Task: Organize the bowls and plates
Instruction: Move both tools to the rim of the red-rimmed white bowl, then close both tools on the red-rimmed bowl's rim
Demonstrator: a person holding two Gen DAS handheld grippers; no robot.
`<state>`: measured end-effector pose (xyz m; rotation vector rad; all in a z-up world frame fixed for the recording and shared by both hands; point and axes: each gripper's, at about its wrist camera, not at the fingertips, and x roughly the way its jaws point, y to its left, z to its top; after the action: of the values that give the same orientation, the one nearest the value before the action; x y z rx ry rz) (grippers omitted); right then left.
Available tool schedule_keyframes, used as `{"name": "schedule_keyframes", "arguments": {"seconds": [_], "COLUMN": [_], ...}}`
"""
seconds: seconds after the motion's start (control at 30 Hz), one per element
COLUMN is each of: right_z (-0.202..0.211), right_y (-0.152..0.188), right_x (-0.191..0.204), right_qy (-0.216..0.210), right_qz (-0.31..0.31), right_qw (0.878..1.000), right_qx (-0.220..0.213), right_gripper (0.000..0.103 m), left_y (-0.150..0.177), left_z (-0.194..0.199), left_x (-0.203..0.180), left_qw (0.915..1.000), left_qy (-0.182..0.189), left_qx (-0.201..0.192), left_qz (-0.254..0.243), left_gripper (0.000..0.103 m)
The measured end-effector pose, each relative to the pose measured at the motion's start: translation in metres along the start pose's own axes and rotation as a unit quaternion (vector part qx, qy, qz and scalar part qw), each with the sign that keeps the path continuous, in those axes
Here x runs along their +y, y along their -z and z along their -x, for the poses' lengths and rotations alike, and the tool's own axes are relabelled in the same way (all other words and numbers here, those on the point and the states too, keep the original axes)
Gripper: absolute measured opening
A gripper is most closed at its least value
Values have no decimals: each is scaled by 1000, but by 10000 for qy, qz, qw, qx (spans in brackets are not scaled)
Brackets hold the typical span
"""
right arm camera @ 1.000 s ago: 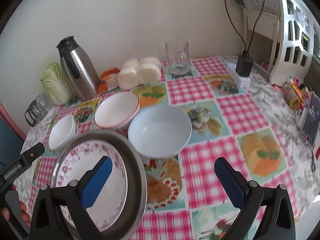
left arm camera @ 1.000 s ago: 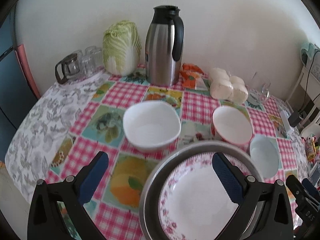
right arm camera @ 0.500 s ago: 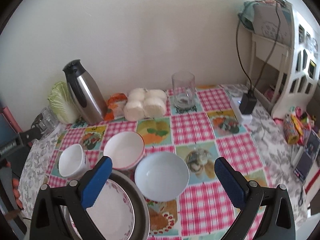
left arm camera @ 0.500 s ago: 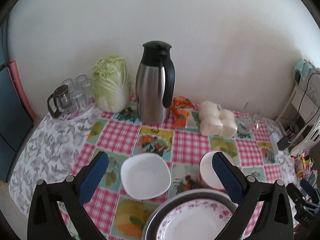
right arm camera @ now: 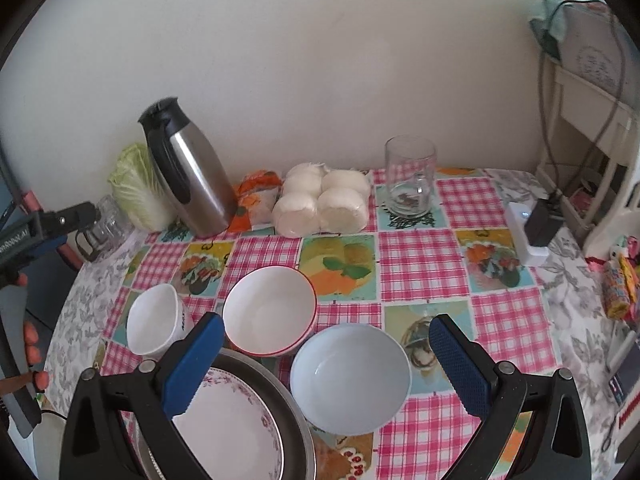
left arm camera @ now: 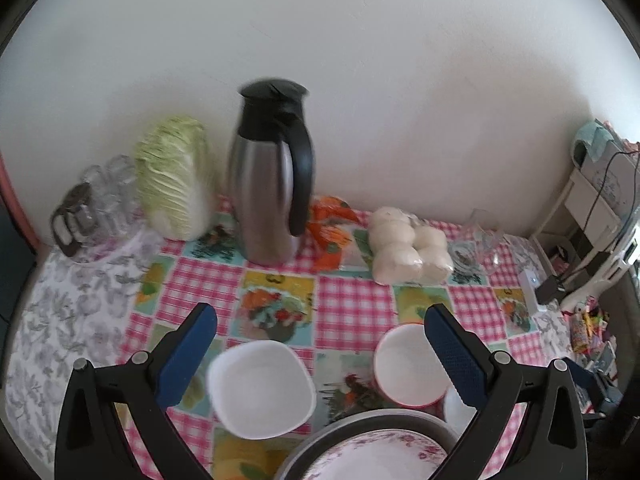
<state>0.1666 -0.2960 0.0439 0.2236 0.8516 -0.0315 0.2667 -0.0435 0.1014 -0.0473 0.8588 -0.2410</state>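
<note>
Both claws, left gripper and right gripper, gape wide and empty above the tabletop's near edge, where three bowls flank the floral plate, apparently nested in a metal pan.

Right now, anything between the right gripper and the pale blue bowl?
Nothing visible. The pale blue bowl sits on the tablecloth directly ahead of the open right gripper, roughly between its fingers. The red-rimmed bowl sits behind-left.
</note>
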Motion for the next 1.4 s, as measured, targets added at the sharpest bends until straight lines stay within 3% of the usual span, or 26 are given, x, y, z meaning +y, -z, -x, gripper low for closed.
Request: {"name": "schedule_keyframes", "arguments": {"seconds": [0.4, 0.63, 0.83, 0.97, 1.03, 1.13, 1.2, 1.4], "right_z": [-72, -103, -117, -126, -131, -138, -143, -155], "right_y": [-3, -4, -5, -3, -2, 0, 2, 4], "right_x": [-9, -13, -5, 3, 6, 9, 12, 17], "right_qy": [-10, 55, 80, 72, 80, 95, 71, 38], "right_qz": [-224, -260, -91, 5, 59, 98, 139, 235], "right_qw": [9979, 9961, 9954, 9945, 9939, 9928, 9920, 9896], "right_qx": [610, 844, 952, 1044, 1094, 1191, 1256, 1419], "right_gripper": [103, 103, 88, 79, 74, 67, 61, 52], "left_y": [21, 32, 43, 47, 49, 52, 54, 59], "left_z": [-87, -118, -136, -147, -151, -157, -161, -171], "left_x": [-41, -52, -56, -55, -55, -55, -56, -58], "left_qw": [9936, 9898, 9862, 9826, 9814, 9793, 9779, 9740], "left_qy": [115, 36, -25, -37, -53, -16, -28, 63], "left_qx": [1109, 1404, 1627, 1832, 1901, 2004, 2070, 2247], "left_qz": [-188, -254, -302, -290, -281, -271, -300, -282], "left_gripper": [103, 103, 102, 80, 80, 68, 66, 57]}}
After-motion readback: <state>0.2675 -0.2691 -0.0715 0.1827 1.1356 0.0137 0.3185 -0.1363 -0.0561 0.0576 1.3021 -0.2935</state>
